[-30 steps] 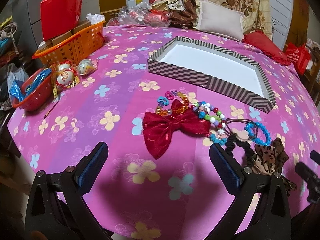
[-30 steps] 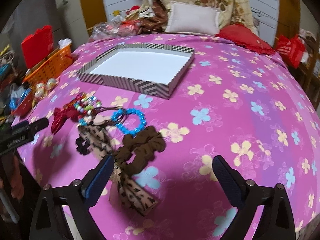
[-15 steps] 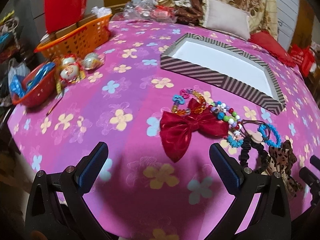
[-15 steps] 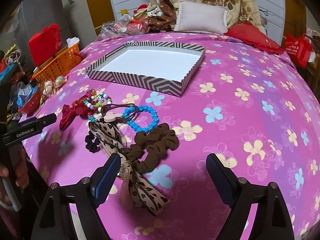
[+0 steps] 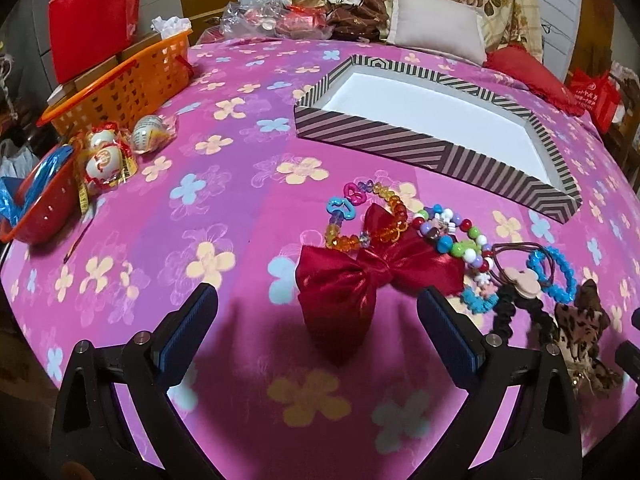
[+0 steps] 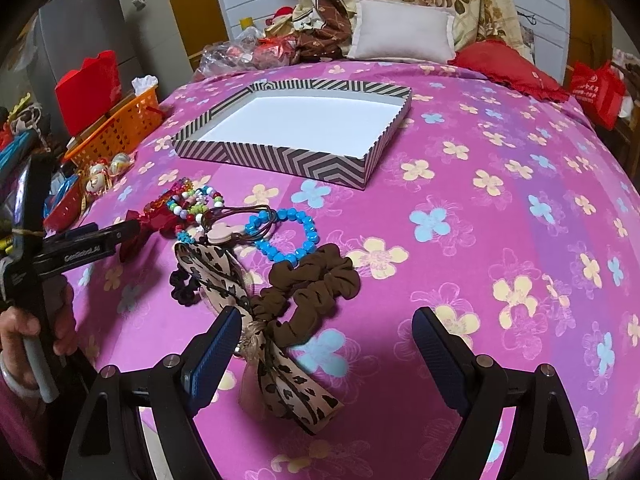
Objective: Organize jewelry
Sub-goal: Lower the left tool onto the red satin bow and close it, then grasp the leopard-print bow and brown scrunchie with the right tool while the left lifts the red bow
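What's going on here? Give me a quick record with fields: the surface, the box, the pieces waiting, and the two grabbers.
surface: pink flowered bedspread
box: striped box, nothing inside
pieces: red bow, blue bead bracelet, brown scrunchie, leopard bow, all outside the box
left gripper: open, red bow between its jaws
right gripper: open, holding nothing

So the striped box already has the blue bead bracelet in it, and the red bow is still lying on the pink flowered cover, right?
Not quite. The striped box holds nothing; the right wrist view shows its white bottom bare. The blue bead bracelet lies on the pink flowered cover, beside the brown scrunchie. The red bow does lie on the cover.
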`<control>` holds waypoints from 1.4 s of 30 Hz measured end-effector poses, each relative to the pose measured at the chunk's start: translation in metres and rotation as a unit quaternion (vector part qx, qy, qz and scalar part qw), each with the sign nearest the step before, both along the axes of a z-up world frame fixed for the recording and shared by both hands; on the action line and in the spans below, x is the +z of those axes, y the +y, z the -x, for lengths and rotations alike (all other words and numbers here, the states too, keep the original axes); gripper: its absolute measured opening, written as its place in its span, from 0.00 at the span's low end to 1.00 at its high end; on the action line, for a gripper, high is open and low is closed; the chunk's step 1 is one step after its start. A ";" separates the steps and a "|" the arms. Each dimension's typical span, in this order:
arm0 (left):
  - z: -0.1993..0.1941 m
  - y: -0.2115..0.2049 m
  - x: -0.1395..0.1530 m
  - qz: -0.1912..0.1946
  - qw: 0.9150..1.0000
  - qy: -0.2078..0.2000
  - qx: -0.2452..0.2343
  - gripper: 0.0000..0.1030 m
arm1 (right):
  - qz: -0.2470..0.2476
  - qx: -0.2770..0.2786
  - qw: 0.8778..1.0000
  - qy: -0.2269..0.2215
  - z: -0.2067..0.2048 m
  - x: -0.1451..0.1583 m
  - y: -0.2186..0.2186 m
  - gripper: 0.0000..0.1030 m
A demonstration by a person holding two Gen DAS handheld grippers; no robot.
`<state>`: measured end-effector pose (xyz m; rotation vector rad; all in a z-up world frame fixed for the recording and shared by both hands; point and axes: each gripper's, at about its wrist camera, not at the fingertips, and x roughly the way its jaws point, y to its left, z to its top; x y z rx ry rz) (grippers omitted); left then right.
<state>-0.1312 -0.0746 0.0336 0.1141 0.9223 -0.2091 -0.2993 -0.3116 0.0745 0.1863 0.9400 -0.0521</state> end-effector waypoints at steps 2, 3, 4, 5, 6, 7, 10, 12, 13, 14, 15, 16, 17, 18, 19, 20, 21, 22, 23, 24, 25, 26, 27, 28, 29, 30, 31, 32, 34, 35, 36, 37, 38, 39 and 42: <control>-0.003 -0.001 -0.001 0.000 1.000 0.000 -0.002 0.97 | -0.002 -0.001 1.000 0.002 -0.001 -0.002 -0.001 0.84; -0.004 -0.002 -0.002 0.000 1.000 -0.002 -0.004 0.95 | -0.004 -0.002 1.000 0.003 -0.002 -0.003 -0.002 0.84; -0.004 -0.003 -0.002 -0.002 1.000 -0.003 -0.006 0.89 | -0.006 -0.003 1.000 0.004 -0.002 -0.003 -0.002 0.84; -0.005 -0.004 -0.004 -0.005 1.000 -0.001 -0.010 0.85 | -0.007 -0.003 1.000 0.005 -0.003 -0.004 -0.002 0.84; -0.005 -0.006 -0.006 -0.009 1.000 0.002 -0.015 0.73 | -0.009 -0.004 1.000 0.006 -0.003 -0.005 -0.002 0.84; -0.006 -0.008 -0.009 -0.011 1.000 0.008 -0.019 0.62 | -0.010 -0.004 1.000 0.007 -0.004 -0.006 -0.002 0.84; -0.010 -0.008 -0.017 -0.006 0.999 0.029 -0.024 0.40 | -0.008 -0.003 1.000 0.008 -0.004 -0.007 -0.001 0.84; -0.011 -0.005 -0.018 0.008 0.999 0.033 -0.021 0.36 | -0.008 -0.002 1.000 0.009 -0.004 -0.007 -0.001 0.84; -0.011 -0.003 -0.017 0.011 0.999 0.034 -0.020 0.31 | -0.008 -0.002 1.000 0.009 -0.004 -0.008 -0.001 0.84; -0.012 -0.001 -0.017 0.016 0.999 0.034 -0.019 0.29 | -0.009 -0.003 1.000 0.009 -0.004 -0.007 -0.001 0.84; -0.011 -0.001 -0.016 0.020 0.999 0.034 -0.019 0.24 | -0.011 -0.003 1.000 0.009 -0.005 -0.008 -0.001 0.84; -0.011 0.000 -0.015 0.022 0.999 0.034 -0.020 0.17 | -0.012 -0.003 1.000 0.009 -0.005 -0.008 -0.002 0.84; -0.009 0.000 -0.014 0.023 0.999 0.033 -0.020 0.14 | -0.013 -0.003 1.000 0.009 -0.005 -0.008 -0.002 0.84; -0.007 0.000 -0.013 0.024 0.999 0.033 -0.020 0.13 | -0.013 -0.003 1.000 0.009 -0.005 -0.008 -0.002 0.84; -0.005 0.001 -0.012 0.027 0.999 0.034 -0.021 0.11 | -0.012 -0.002 1.000 0.008 -0.005 -0.008 -0.001 0.84; -0.003 0.003 -0.011 0.030 0.999 0.036 -0.023 0.11 | -0.010 -0.001 1.000 0.007 -0.005 -0.008 -0.001 0.84; 0.000 0.004 -0.010 0.032 0.998 0.037 -0.024 0.10 | -0.008 0.000 1.000 0.006 -0.004 -0.007 -0.001 0.84; 0.002 0.006 -0.009 0.033 0.998 0.038 -0.024 0.10 | -0.008 0.000 1.000 0.006 -0.004 -0.007 -0.001 0.84; 0.004 0.008 -0.007 0.032 0.998 0.038 -0.022 0.10 | -0.008 0.001 1.000 0.005 -0.004 -0.007 -0.001 0.84; 0.007 0.010 -0.006 0.033 0.998 0.040 -0.021 0.09 | -0.010 0.001 1.000 0.006 -0.004 -0.007 -0.002 0.84; 0.010 0.012 -0.005 0.035 0.998 0.043 -0.022 0.09 | -0.011 0.002 1.000 0.006 -0.003 -0.007 -0.002 0.84; 0.014 0.014 -0.003 0.039 0.998 0.045 -0.024 0.09 | -0.012 0.002 1.000 0.007 -0.003 -0.007 -0.002 0.84; 0.017 0.016 -0.002 0.039 0.998 0.046 -0.026 0.09 | -0.013 0.004 1.000 0.007 -0.003 -0.008 -0.002 0.84; 0.022 0.018 0.000 0.036 0.998 0.048 -0.028 0.09 | -0.015 0.006 1.000 0.008 -0.003 -0.008 -0.001 0.84; 0.026 0.019 0.001 0.033 0.998 0.047 -0.029 0.09 | -0.016 0.009 1.000 0.008 -0.003 -0.009 -0.001 0.84; 0.029 0.021 0.001 0.032 0.998 0.047 -0.029 0.09 | -0.019 0.014 1.000 0.010 -0.003 -0.010 0.001 0.84; 0.031 0.022 0.002 0.030 0.998 0.048 -0.030 0.09 | -0.022 0.017 1.000 0.011 -0.003 -0.011 0.002 0.84; 0.034 0.023 0.002 0.028 0.998 0.049 -0.030 0.09 | -0.026 0.021 0.999 0.013 -0.004 -0.011 0.004 0.84; 0.038 0.025 0.003 0.020 0.998 0.048 -0.026 0.14 | -0.029 0.025 0.999 0.012 -0.004 -0.012 0.006 0.84; 0.041 0.026 0.004 0.017 0.998 0.047 -0.024 0.15 | -0.029 0.027 0.999 0.013 -0.004 -0.012 0.008 0.84; 0.042 0.028 0.004 0.017 0.998 0.047 -0.024 0.24 | -0.028 0.029 0.999 0.013 -0.004 -0.013 0.009 0.84; 0.044 0.028 0.004 0.018 0.998 0.047 -0.026 0.35 | -0.025 0.031 0.999 0.014 -0.004 -0.012 0.011 0.84; 0.046 0.028 0.005 0.020 0.998 0.046 -0.030 0.41 | -0.022 0.032 0.999 0.014 -0.005 -0.012 0.012 0.84; 0.049 0.028 0.006 0.020 0.998 0.044 -0.036 0.49 | -0.021 0.033 0.999 0.014 -0.005 -0.012 0.012 0.84; 0.057 0.025 0.014 0.016 0.998 0.029 -0.054 0.58 | -0.023 0.032 0.999 0.015 -0.005 -0.012 0.010 0.84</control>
